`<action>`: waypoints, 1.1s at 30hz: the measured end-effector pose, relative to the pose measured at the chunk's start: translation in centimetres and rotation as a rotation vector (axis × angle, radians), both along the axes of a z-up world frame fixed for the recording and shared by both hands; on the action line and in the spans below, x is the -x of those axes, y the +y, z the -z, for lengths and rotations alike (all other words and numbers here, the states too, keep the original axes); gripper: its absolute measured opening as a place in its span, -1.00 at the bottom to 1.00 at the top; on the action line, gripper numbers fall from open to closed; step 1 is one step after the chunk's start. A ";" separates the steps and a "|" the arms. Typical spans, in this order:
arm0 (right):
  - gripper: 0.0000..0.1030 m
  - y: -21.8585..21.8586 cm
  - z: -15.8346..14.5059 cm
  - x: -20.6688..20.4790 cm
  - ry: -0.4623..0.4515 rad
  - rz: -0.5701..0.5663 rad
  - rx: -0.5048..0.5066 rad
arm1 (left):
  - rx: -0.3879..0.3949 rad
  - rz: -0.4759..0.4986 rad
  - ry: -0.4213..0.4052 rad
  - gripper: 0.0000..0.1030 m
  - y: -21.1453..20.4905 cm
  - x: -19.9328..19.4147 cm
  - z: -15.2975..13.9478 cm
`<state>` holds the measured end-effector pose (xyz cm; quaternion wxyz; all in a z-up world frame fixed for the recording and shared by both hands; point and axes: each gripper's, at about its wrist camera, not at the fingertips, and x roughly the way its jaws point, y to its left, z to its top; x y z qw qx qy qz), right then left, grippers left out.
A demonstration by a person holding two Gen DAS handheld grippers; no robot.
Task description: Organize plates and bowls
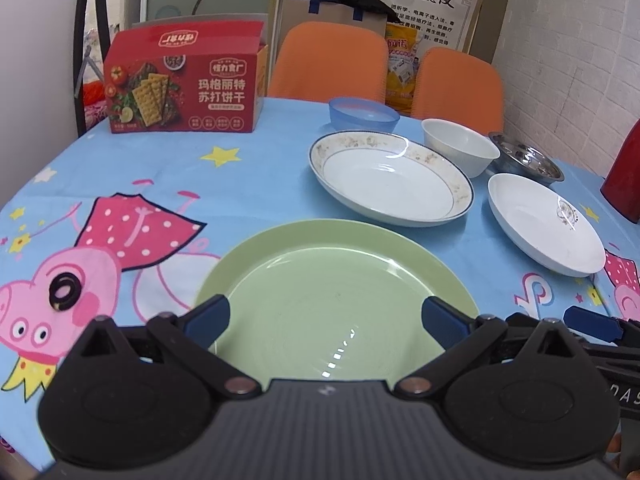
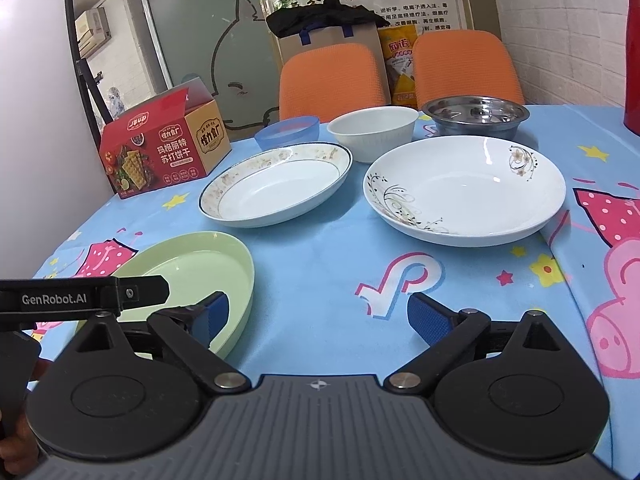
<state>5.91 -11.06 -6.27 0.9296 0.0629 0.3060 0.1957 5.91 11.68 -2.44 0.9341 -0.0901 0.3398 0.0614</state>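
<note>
A: Risks?
B: Left claw spread over green plate at near table edge; right claw spread, empty. Glazed rims, likely slip or chipping on stacking.
A: Count?
B: Three plates: green, gold-rimmed plate, floral plate. Three bowls: blue bowl, white bowl, steel bowl, along far edge.

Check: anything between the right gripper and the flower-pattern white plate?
Nothing. In the right wrist view only bare tablecloth lies between the open right gripper and the flower-pattern plate.
</note>
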 end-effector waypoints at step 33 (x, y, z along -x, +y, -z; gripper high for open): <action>1.00 1.0 0.1 -0.4 0.019 -0.007 0.012 | 0.047 -0.016 -0.005 0.97 1.4 -0.2 -0.1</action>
